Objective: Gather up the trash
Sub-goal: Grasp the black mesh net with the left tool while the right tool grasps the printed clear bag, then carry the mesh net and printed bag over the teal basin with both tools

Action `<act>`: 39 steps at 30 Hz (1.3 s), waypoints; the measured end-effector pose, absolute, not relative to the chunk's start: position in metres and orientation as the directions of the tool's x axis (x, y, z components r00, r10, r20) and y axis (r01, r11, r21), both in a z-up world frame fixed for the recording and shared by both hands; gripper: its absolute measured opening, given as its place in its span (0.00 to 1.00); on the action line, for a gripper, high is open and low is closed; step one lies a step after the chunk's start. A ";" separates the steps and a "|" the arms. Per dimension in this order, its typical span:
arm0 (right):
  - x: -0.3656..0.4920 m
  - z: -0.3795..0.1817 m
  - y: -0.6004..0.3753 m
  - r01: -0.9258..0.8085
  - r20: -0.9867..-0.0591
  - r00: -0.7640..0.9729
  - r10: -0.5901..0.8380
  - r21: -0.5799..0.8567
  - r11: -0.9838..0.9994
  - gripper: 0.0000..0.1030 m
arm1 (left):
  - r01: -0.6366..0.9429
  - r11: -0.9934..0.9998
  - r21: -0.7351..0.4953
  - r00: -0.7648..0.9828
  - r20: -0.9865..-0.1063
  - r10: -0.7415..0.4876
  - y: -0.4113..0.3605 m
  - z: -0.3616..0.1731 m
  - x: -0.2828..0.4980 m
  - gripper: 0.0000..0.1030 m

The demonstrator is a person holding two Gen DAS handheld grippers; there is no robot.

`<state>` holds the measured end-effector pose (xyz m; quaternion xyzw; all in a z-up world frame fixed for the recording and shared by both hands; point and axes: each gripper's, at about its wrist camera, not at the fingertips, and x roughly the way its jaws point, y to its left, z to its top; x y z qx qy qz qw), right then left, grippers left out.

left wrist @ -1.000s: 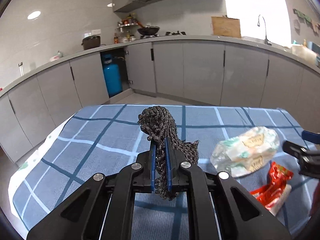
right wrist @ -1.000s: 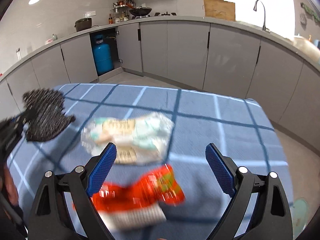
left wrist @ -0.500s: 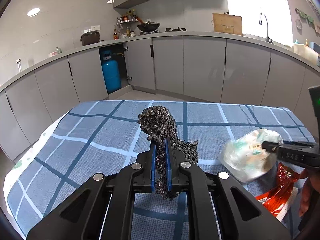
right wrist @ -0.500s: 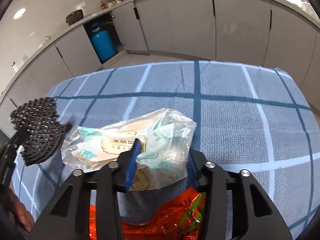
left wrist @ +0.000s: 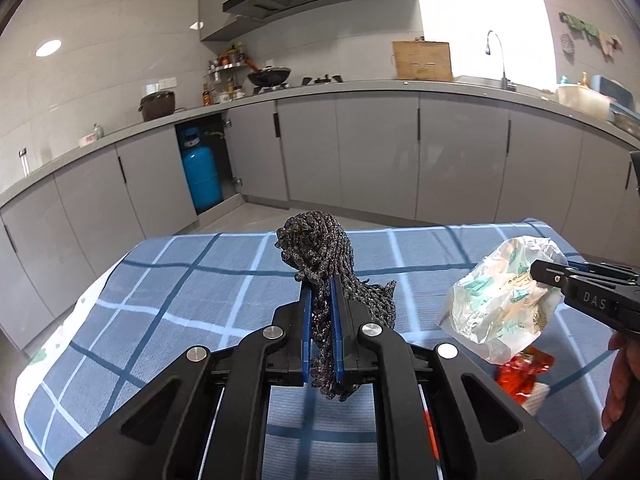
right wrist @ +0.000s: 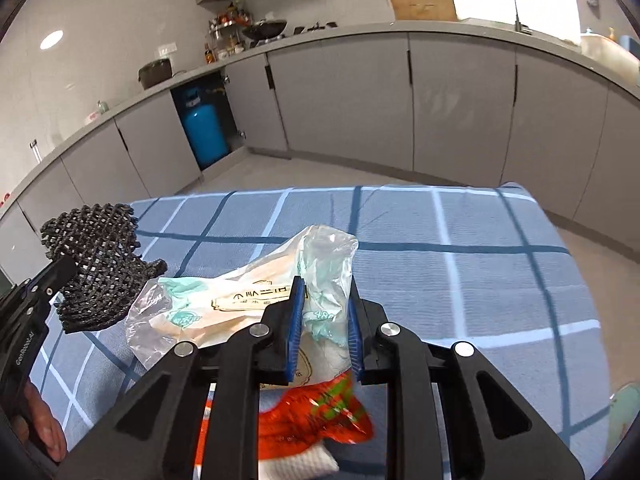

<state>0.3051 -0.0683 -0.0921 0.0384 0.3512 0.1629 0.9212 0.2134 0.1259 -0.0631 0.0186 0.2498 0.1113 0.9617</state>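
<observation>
My left gripper (left wrist: 322,280) is shut on a dark mesh net (left wrist: 316,240) and holds it upright above the blue checked tablecloth (left wrist: 180,300). In the right wrist view the net (right wrist: 96,256) hangs at the left. My right gripper (right wrist: 322,292) has its jaws closing on a crumpled clear plastic bag (right wrist: 248,300) with green and tan print. Its blue pads press the bag's neck, and the bag (left wrist: 500,300) hangs off the cloth. A red snack wrapper (right wrist: 320,412) lies on the cloth under the bag, on a white folded piece (right wrist: 296,464).
The table's far edge (right wrist: 400,188) faces grey kitchen cabinets (left wrist: 380,152). A blue gas cylinder (left wrist: 200,176) stands in an open cabinet. A hand (right wrist: 44,428) holds the left gripper at the lower left. The cloth's left side drops off at a white edge (left wrist: 52,344).
My right gripper went from wide open over the trash to shut on the plastic bag, and the bag rose off the cloth. The left gripper kept the net and lifted a little.
</observation>
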 end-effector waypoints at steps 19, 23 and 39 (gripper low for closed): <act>0.260 -0.091 -0.166 -0.159 -0.591 0.757 0.279 0.247 0.956 0.20 | -0.057 0.989 0.136 0.884 -0.453 0.113 0.044 -0.043 0.207 0.09; 0.248 -0.087 -0.195 -0.114 -0.577 0.780 0.241 0.248 0.962 0.21 | 0.012 0.991 0.134 0.893 -0.448 0.050 0.017 -0.038 0.204 0.09; 0.197 -0.096 -0.336 0.144 -0.573 0.819 0.019 0.238 0.961 0.21 | 0.308 0.938 0.158 0.875 -0.435 -0.213 -0.121 -0.032 0.190 0.09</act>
